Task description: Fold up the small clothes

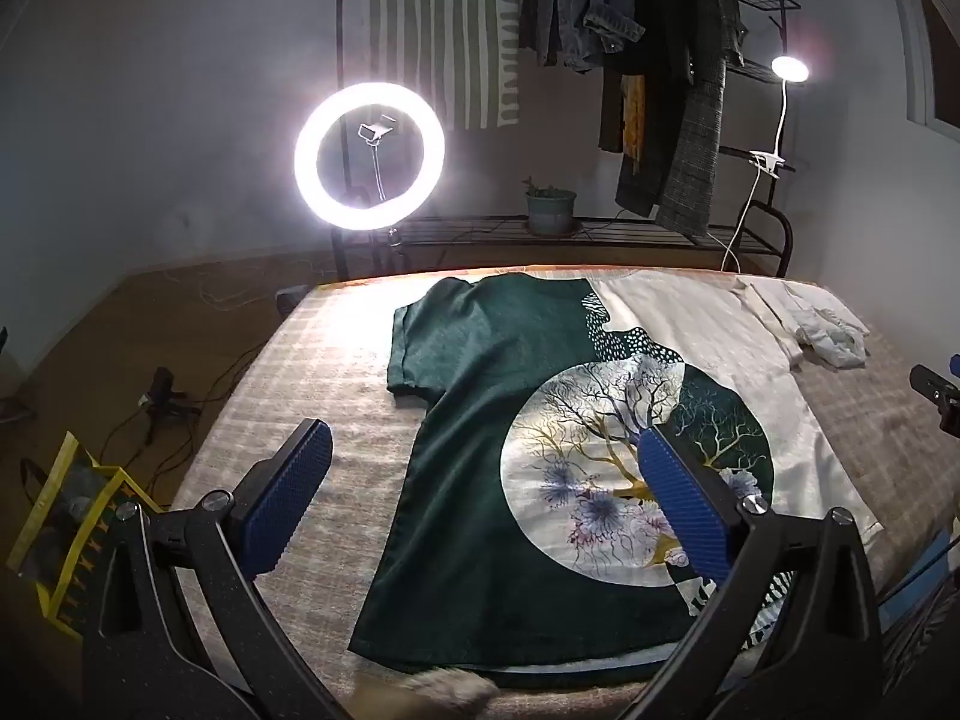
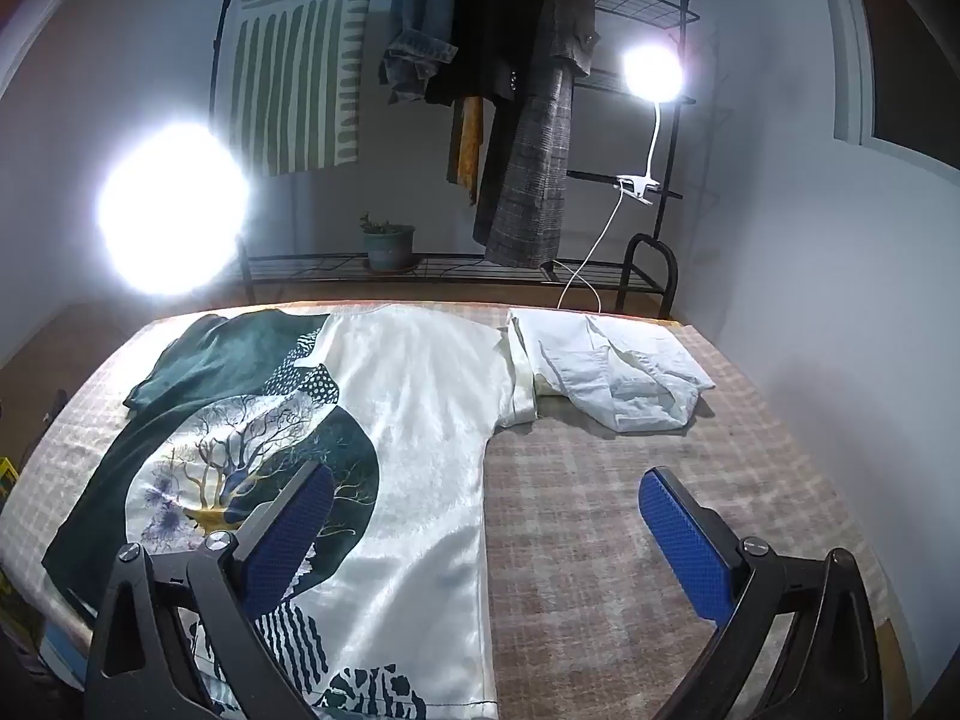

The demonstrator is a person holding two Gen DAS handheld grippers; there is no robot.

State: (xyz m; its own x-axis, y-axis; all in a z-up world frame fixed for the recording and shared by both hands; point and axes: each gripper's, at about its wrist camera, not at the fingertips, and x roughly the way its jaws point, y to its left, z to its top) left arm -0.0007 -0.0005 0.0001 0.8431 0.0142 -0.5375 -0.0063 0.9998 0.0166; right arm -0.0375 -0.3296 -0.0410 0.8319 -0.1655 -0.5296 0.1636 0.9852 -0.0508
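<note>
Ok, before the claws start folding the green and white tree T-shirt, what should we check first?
1. Green and cream T-shirt with the tree print lies spread flat on the checked bedcover: ok.
2. Left claw open and holding nothing: ok.
3. Right claw open and holding nothing: ok.
4. Crumpled white garment clear of the T-shirt: not ok, it lies against the cream sleeve.
5. Near hem lying smooth: cannot tell, the claws hide part of it.
</note>
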